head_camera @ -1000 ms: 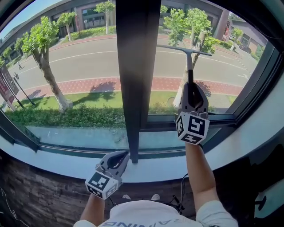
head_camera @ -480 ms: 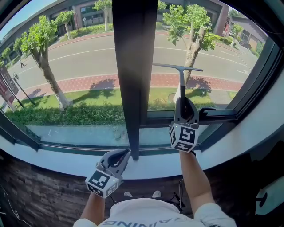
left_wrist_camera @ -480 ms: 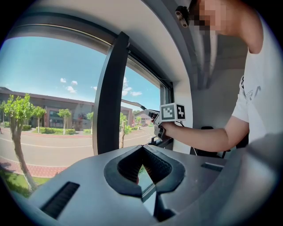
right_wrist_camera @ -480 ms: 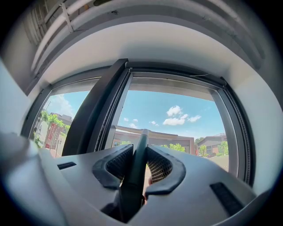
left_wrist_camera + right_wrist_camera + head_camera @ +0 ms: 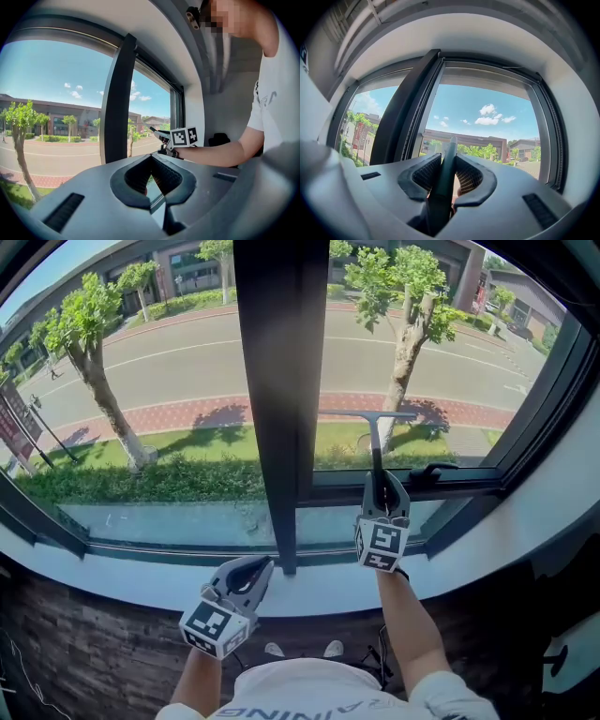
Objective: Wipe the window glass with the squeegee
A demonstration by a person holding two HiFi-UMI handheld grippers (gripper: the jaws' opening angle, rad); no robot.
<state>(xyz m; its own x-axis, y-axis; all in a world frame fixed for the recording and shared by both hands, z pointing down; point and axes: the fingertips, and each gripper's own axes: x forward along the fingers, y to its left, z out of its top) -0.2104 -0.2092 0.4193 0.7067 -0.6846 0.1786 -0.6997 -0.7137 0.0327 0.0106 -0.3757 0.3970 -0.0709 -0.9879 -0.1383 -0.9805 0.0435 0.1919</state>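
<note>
The squeegee (image 5: 373,432) has a thin dark T-shaped blade and a straight dark handle. Its blade lies level against the right window pane (image 5: 441,362), low down, just above the bottom frame. My right gripper (image 5: 379,486) is shut on the handle below the blade, with its marker cube toward me. In the right gripper view the handle (image 5: 445,176) runs up between the two ribbed pads, with the pane (image 5: 487,117) beyond. My left gripper (image 5: 251,570) rests low over the sill, at the foot of the mullion. Its jaws (image 5: 151,161) meet at the tips with nothing held.
A wide dark mullion (image 5: 277,381) divides the left and right panes. A black window handle (image 5: 433,470) sits on the bottom frame just right of the squeegee. The pale sill (image 5: 131,570) runs below both panes. The person's forearm (image 5: 215,153) shows in the left gripper view.
My right gripper has drawn the squeegee down the right pane, from high on the glass to just above the bottom frame. The left gripper has stayed put.
</note>
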